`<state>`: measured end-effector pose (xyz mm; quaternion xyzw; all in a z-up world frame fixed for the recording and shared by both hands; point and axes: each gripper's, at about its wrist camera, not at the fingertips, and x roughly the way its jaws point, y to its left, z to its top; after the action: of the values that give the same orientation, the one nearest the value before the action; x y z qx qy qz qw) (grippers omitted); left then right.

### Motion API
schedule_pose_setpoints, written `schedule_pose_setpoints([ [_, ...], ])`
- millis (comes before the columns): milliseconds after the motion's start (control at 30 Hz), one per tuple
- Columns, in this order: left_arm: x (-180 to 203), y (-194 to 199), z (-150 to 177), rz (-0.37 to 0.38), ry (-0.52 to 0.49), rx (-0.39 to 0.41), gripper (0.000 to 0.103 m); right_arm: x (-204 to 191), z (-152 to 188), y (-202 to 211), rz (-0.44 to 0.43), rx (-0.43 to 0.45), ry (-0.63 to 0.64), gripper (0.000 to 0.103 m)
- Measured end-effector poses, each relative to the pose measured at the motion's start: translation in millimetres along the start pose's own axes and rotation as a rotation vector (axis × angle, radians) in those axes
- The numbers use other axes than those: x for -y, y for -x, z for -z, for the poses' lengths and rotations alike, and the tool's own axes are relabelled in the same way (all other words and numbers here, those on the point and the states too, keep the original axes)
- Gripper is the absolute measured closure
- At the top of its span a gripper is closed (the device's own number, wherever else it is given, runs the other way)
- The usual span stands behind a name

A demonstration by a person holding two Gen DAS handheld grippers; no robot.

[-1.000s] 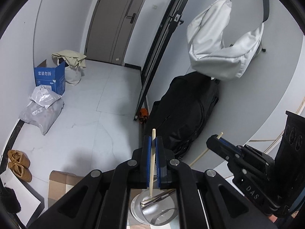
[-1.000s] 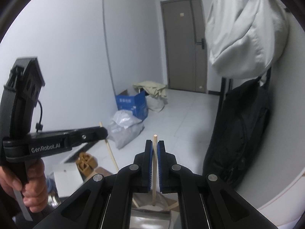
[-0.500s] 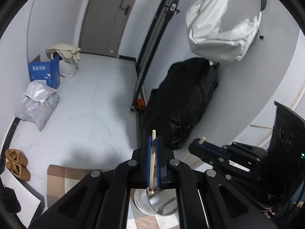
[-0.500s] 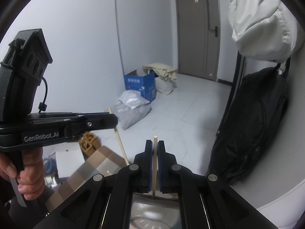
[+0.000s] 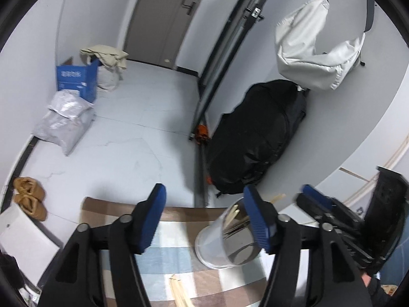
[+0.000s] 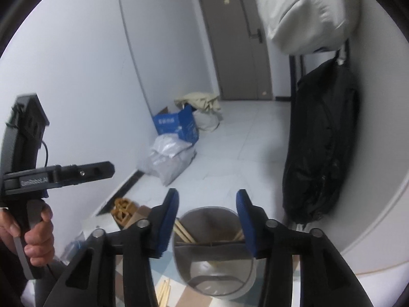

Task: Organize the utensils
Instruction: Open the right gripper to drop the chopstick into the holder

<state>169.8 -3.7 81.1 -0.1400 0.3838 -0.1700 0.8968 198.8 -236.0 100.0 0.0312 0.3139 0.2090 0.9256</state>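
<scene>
Utensil cup [image 5: 225, 240] stood on cloth-covered table [image 5: 173, 250], chopsticks [image 6: 182, 231] leaned inside it. Loose chopsticks [image 5: 180, 293] laid on cloth nearer camera, left of cup. Right gripper [image 6: 207, 220] held spread above cup; left gripper [image 5: 204, 220] spread just left of cup. Bag [image 5: 255, 138] set on floor behind table, against wall.

Both wrist views above shared cup [image 5: 227, 240], seemingly close
</scene>
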Motion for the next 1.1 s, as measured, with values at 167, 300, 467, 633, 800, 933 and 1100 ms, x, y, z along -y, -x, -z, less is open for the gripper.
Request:
schedule_pose_setpoints([
  [167, 11, 14, 13, -0.076, -0.061, 0.016, 0.035, -10, 7, 26, 0.002, 0.068, -0.020, 0.040],
  [300, 18, 30, 23, -0.115, -0.076, 0.053, 0.033, -23, 16, 49, -0.002, 0.119, -0.030, 0.026],
  [467, 19, 53, 36, -0.172, -0.093, 0.129, 0.019, -41, 28, 79, -0.001, 0.202, -0.043, 0.018],
  [633, 26, 74, 53, -0.193, -0.130, 0.214, 0.015, -52, 45, 103, 0.002, 0.265, -0.066, 0.005],
  [800, 31, 84, 73, -0.217, -0.171, 0.267, 0.002, -63, 70, 113, 0.027, 0.286, -0.058, 0.002],
  [933, 30, 83, 88, -0.222, -0.192, 0.266, 0.001, -68, 93, 115, 0.049, 0.280, -0.062, 0.001],
  [1100, 22, 77, 106, -0.218, -0.187, 0.247, 0.001, -68, 126, 110, 0.041, 0.237, -0.099, 0.001],
])
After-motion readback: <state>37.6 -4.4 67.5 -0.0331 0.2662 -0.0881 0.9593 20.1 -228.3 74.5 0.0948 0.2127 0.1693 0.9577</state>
